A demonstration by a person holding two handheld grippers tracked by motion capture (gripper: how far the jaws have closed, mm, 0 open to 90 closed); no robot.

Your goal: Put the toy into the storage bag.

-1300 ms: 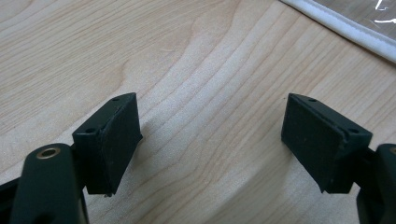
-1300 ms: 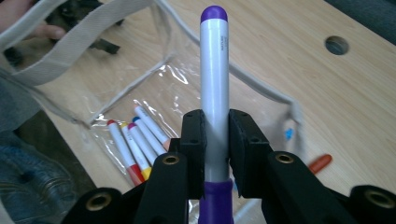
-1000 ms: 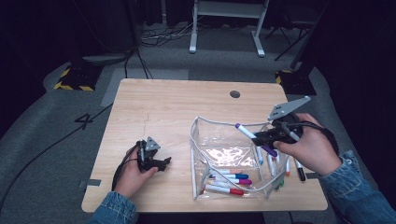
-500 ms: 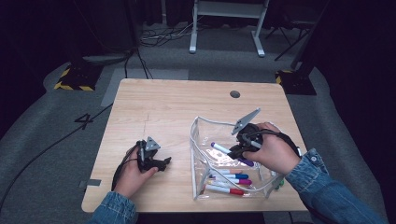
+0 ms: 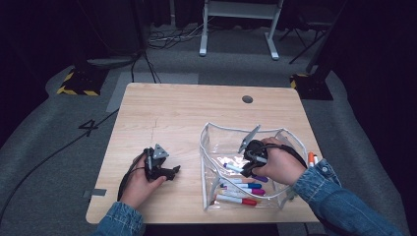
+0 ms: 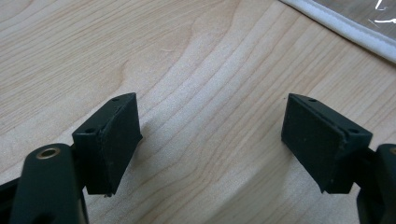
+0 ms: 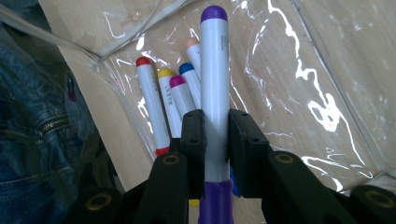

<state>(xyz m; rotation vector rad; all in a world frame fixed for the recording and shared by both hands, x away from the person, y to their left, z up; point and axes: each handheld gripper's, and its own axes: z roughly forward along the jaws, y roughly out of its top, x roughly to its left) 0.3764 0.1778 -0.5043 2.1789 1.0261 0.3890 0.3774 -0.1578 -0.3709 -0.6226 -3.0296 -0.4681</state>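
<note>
A clear plastic pouch [image 5: 214,133] with a white zip edge stands open on the right half of the wooden table [image 5: 187,108]. My right gripper [image 5: 250,164] is down inside it, shut on a white marker with a purple cap [image 7: 214,88]; the marker sticks out past the pads [image 7: 194,135]. Several markers [image 5: 241,189] with red, yellow, magenta and blue caps [image 7: 169,98] lie on the pouch floor below it. My left gripper [image 5: 169,172] rests on the table left of the pouch, its jaws wide open over bare wood [image 6: 210,135] with nothing between them.
An orange-capped marker [image 5: 311,158] lies on the table just outside the pouch's right side. A round cable hole [image 5: 247,99] sits near the table's far edge. The pouch's white edge [image 6: 345,30] shows at the top right of the left gripper view.
My right gripper has carried the purple marker left and down from the pouch's right rim into the pouch. The left gripper has kept still.
</note>
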